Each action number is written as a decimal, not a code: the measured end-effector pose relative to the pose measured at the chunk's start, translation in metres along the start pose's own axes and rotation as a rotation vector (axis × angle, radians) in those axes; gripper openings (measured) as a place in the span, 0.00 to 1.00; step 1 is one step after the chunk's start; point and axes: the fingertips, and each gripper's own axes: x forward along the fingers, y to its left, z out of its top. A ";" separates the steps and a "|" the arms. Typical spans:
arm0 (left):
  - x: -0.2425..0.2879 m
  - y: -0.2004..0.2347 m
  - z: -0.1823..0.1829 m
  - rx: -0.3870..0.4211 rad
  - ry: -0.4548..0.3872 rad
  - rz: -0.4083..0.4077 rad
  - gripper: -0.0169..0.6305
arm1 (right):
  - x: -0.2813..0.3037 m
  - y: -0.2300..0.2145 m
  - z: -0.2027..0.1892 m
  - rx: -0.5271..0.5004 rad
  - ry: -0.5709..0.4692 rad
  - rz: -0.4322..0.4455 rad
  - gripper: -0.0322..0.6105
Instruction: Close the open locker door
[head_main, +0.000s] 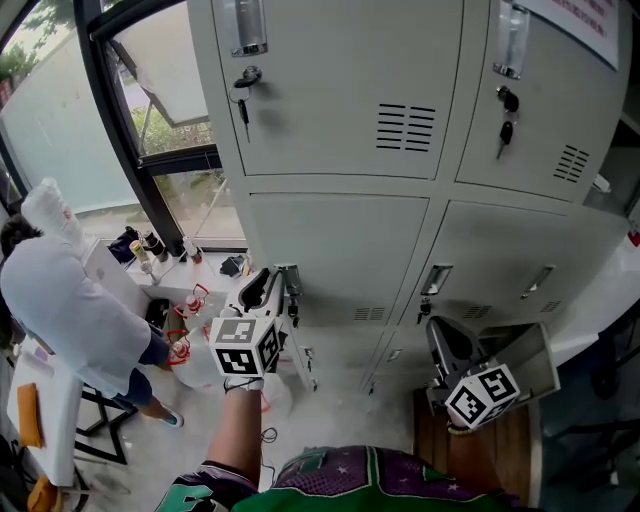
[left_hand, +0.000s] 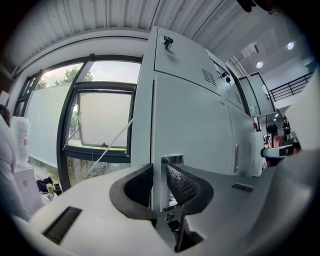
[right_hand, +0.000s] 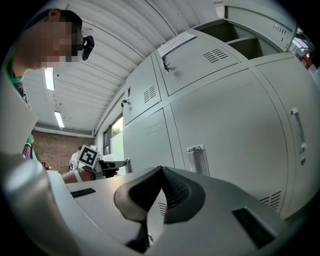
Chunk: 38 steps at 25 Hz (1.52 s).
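A person's left gripper (head_main: 277, 284) meets the chrome handle (left_hand: 172, 160) of a grey locker door (head_main: 340, 250) in the lower row, at the end of the bank nearest the window (head_main: 150, 120). Its jaws stand slightly apart with the handle between them. The inner pad on the right (left_hand: 182, 182) lies against the metal, while a sliver of grey shows beside the other pad (left_hand: 142, 185), so no firm clamp can be seen. From the head view the door looks level with its neighbours; whether a gap remains at its edge cannot be told. The right gripper (right_hand: 160, 172) is held near the next door along, in front of that door's own handle (right_hand: 197, 156). Its jaws are pressed together with nothing between them. Keys (head_main: 243, 100) hang from the lock of the locker above, and another set (head_main: 505, 120) hangs from the one beside it. In the right gripper view an upper compartment (right_hand: 240, 35) farther along the bank stands open. To the left of the lockers, a second person in a white top (head_main: 60, 300) bends over a table (head_main: 120, 280), with small bottles (head_main: 145, 250) standing near it below the window.
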 end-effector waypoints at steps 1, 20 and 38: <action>0.001 0.000 0.000 0.002 0.001 0.001 0.17 | 0.000 0.000 -0.001 0.002 -0.001 -0.003 0.06; 0.011 0.000 0.001 0.004 0.024 0.021 0.23 | -0.009 0.002 -0.007 0.039 0.004 -0.037 0.06; -0.035 -0.023 0.004 -0.032 -0.033 -0.069 0.26 | -0.031 0.041 -0.011 0.004 0.001 -0.043 0.06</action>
